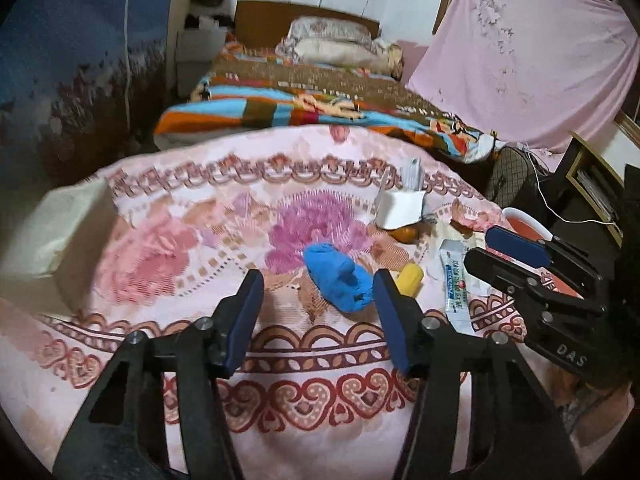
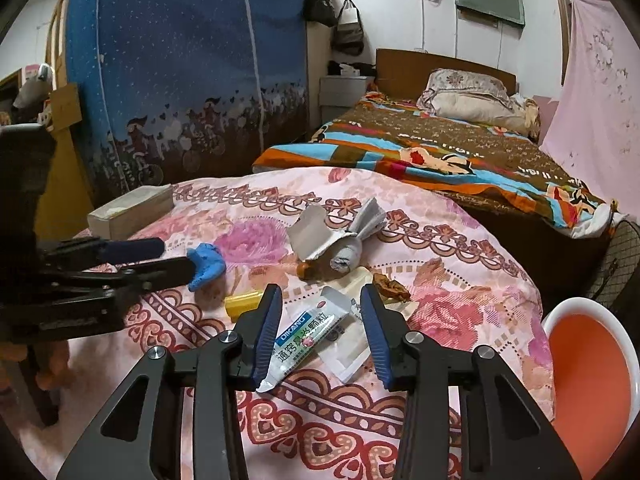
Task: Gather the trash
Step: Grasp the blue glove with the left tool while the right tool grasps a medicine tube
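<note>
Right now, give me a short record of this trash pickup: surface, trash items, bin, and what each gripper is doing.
surface: table under a pink flowered cloth
trash: blue wad, yellow piece, sachet, torn paper
bin: white basin with orange inside, at the table's right edge
left gripper: jaws open, blue wad just ahead
right gripper: jaws open around the sachet, not pressing

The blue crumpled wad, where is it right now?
On the pink floral cloth, the blue wad lies just ahead of the left gripper, near its right finger, with the yellow piece beside it.
</note>
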Tool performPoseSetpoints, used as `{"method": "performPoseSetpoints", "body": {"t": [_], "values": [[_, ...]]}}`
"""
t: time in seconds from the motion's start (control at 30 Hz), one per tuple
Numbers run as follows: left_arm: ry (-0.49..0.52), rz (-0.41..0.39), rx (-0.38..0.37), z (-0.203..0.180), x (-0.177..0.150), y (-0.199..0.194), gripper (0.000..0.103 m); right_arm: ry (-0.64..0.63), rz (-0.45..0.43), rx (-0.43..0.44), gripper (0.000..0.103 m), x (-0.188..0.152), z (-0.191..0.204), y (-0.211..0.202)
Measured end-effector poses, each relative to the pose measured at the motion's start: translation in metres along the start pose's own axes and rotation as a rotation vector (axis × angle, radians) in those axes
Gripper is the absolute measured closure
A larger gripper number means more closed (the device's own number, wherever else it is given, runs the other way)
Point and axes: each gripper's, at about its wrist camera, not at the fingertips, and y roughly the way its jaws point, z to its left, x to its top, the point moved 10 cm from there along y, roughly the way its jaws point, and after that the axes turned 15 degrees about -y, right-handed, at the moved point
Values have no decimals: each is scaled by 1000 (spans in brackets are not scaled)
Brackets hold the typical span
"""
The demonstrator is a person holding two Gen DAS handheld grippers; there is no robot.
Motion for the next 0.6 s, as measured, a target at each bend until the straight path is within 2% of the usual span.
{"method": "performPoseSetpoints", "body": {"t": [0.13, 0.27, 0.37, 0.4, 0.6], "values": [[-10, 23, -25, -3, -2, 6, 72, 5, 21, 12, 67, -2, 1, 5], [9, 26, -53, -10, -3, 4, 91, 0, 51, 21, 68, -5, 4, 10], [29, 11, -55, -14, -2, 1, 97, -6, 83, 36, 68, -9, 7, 16], [27, 10, -51, -13, -2, 2, 103, -8, 97, 45, 68, -11, 9, 18], [-7, 31, -67, -8, 0, 5, 103, -11, 129, 76, 68, -16, 14, 23]]}}
